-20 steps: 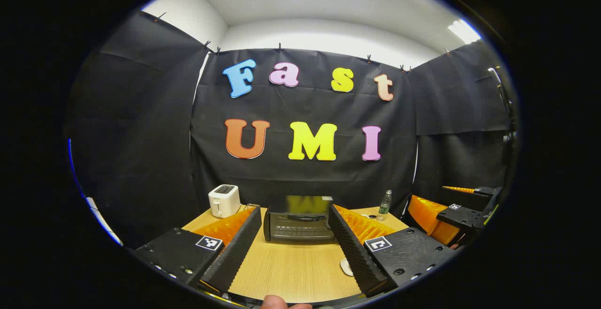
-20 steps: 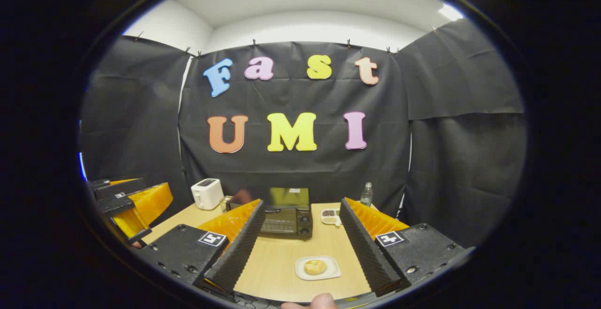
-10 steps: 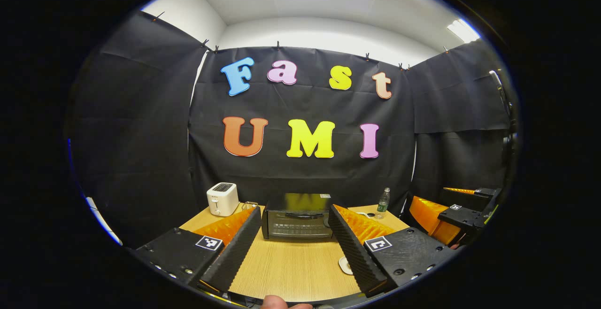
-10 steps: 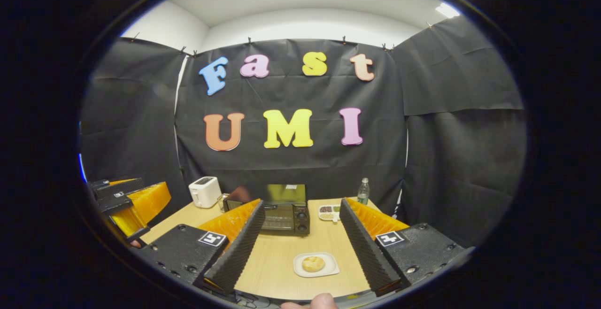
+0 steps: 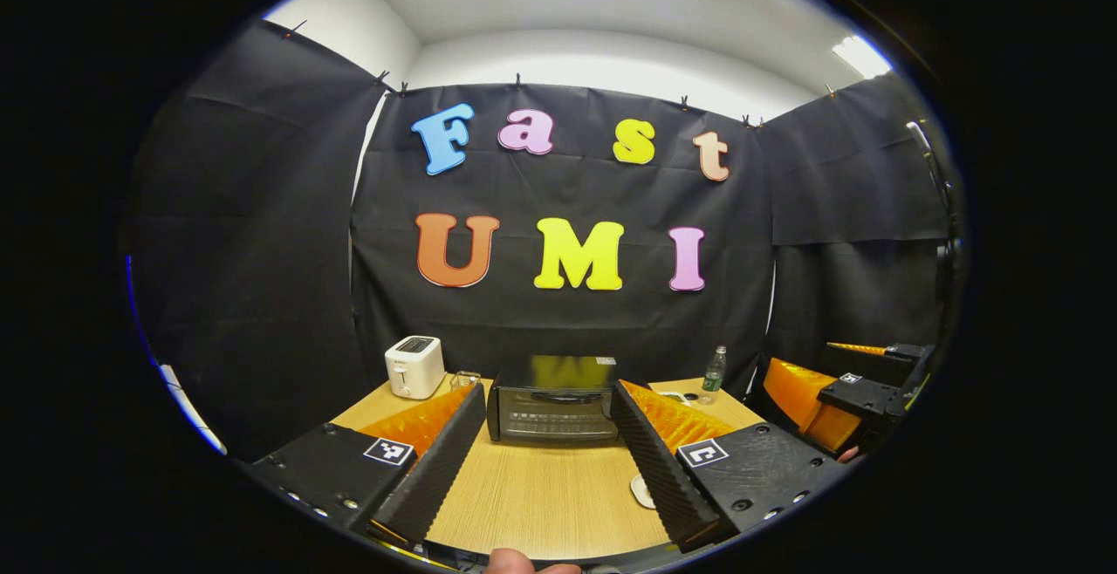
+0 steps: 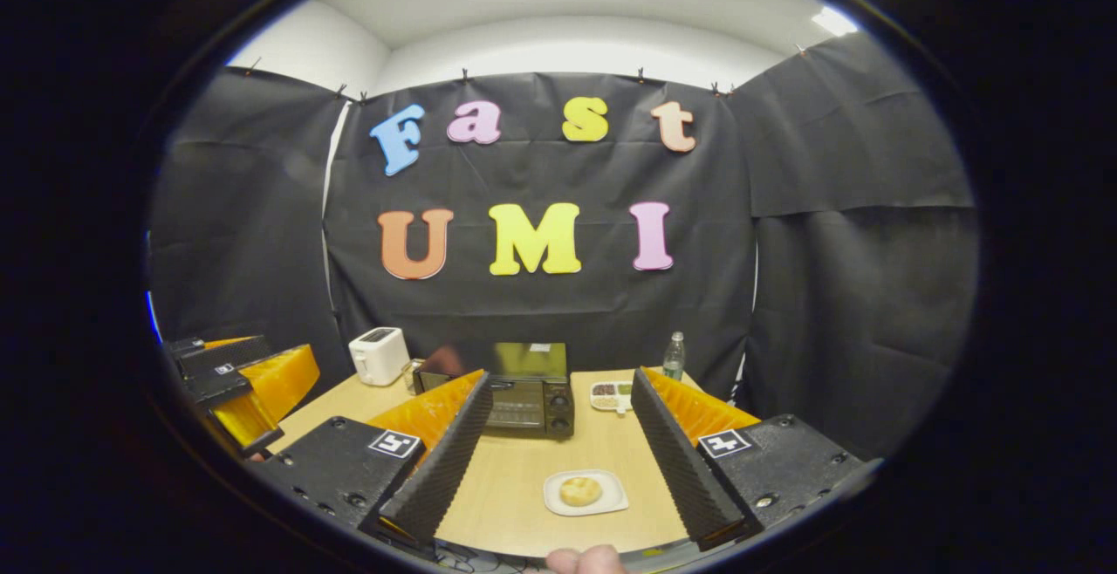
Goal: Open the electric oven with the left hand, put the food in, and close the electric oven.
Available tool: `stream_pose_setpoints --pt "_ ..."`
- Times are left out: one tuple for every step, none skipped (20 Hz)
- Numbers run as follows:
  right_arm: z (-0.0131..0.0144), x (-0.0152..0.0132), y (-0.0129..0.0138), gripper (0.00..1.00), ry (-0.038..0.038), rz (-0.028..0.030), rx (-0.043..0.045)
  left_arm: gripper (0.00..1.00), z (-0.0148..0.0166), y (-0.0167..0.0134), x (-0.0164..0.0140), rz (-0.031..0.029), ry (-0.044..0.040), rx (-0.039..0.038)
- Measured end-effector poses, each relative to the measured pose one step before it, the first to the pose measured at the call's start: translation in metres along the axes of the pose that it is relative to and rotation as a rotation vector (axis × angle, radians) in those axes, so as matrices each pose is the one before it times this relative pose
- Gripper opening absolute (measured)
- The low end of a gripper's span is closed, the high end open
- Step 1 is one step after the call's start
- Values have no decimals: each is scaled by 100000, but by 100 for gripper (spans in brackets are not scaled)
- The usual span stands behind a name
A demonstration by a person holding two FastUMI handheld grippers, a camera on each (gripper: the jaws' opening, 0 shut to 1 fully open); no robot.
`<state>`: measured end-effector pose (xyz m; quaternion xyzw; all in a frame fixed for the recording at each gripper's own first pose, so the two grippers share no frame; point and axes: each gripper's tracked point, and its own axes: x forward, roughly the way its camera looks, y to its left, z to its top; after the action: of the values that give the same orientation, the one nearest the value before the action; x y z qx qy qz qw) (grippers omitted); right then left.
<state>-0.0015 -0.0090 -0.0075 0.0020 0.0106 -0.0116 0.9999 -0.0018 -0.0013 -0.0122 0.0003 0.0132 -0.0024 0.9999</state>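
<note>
A small black electric oven (image 5: 553, 400) stands with its door closed at the back of the wooden table (image 5: 541, 495), straight ahead of my left gripper (image 5: 548, 401). That gripper is open, well short of the oven, with nothing between its fingers. In the right gripper view the oven (image 6: 524, 398) sits beyond a white plate (image 6: 585, 493) with a round bun (image 6: 581, 491) on it. My right gripper (image 6: 560, 386) is open above the table's near edge, and the plate lies between its fingers, farther off. Each gripper shows at the edge of the other's view.
A white toaster (image 5: 414, 366) stands at the back left with a small glass (image 5: 465, 379) beside it. A green-labelled bottle (image 5: 714, 374) and a divided snack dish (image 6: 609, 395) sit at the back right. Black cloth walls close in the table.
Both views have drifted slightly. The oven sits a touch higher in the left gripper view, and the plate with the bun lies a little lower in the right gripper view.
</note>
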Motion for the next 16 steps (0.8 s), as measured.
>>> stream_pose_setpoints --pt "-60 140 138 100 429 232 -201 94 -99 99 44 241 86 -246" --pt "-65 241 -74 100 207 -418 -145 94 -109 59 35 148 157 -405" --pt "34 304 -4 100 157 83 79 94 -61 79 2 368 225 -398" --pt "-190 345 298 100 665 479 -48 94 -293 265 230 440 394 -392" --pt "-148 459 113 100 739 496 -102 94 -147 120 188 512 652 -515" --pt "-94 533 29 100 766 472 -178 94 -279 138 298 182 1055 -578" --pt "-12 532 1 100 688 513 -174 94 -220 2 293 10 935 -313" --pt "-101 614 -127 100 560 685 -414 94 -246 41 358 278 978 22" --pt "-131 501 -256 100 585 378 -595 94 -241 78 509 134 947 331" --pt "-237 695 -291 100 426 397 -615 94 -497 61 518 82 1558 197" --pt "-156 591 -541 100 867 80 -836 94 -595 76 467 249 2304 -369" --pt "-437 756 -751 100 1074 114 -705 94 -416 -75 492 338 2053 -665" --pt "-282 672 -552 100 543 9 -313 94 -256 -94 531 83 1232 -570" --pt "-264 1012 -834 100 672 -305 -380 94 -241 -71 608 88 1052 151" --pt "-315 915 -766 100 749 -275 -111 94 -352 -113 815 386 1174 1040" --pt "-334 1042 -719 100 930 -293 418 94 -359 -131 949 468 1191 1731"
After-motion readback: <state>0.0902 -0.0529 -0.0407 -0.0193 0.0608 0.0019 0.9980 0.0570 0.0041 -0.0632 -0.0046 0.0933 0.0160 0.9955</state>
